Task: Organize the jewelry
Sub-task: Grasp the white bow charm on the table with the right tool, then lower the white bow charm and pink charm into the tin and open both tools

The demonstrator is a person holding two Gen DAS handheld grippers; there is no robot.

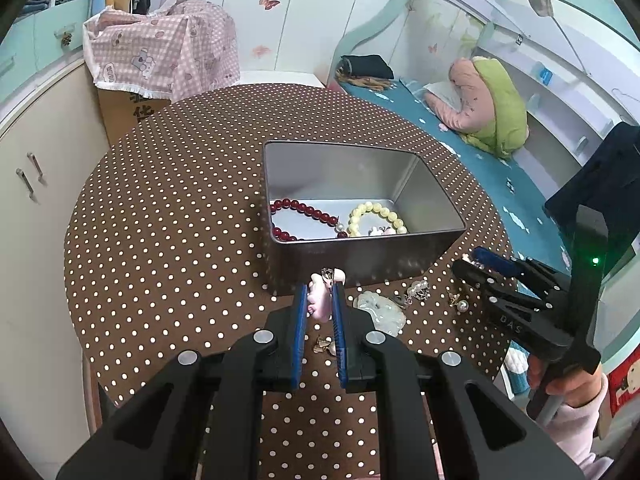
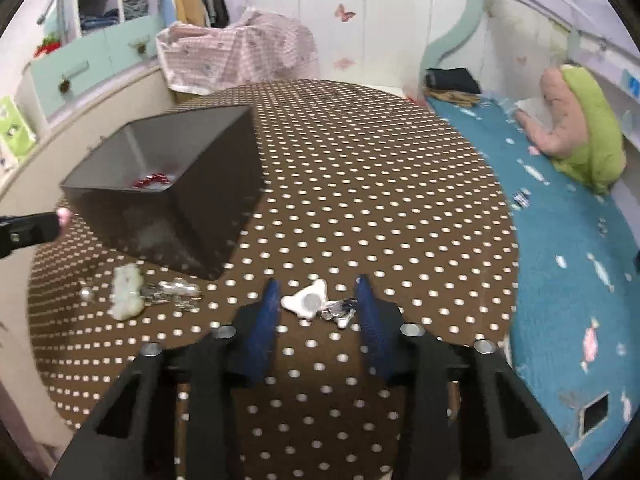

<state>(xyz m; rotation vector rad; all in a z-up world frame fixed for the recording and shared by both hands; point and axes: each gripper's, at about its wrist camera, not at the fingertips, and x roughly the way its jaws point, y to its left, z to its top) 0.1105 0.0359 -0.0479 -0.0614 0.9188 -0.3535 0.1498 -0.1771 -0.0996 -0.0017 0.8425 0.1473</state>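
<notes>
Pinched in the left tool [image 1: 320, 300], a pink charm [image 1: 321, 301] hangs just short of the tin [image 1: 360, 264], whose open top lies straight ahead and above; bead bracelets [image 1: 340, 220] already rest inside. Right tool [image 1: 476, 262] hovers near the table's [image 1: 160, 200] right edge.

Blue pads of the right tool [image 2: 318, 300] stand apart, gripping nothing, straddling a white pendant [image 2: 306, 300] flat on the table [image 2: 360, 180], its chain trailing rightward; the tin [image 2: 208, 220] sits well off to the left.
</notes>
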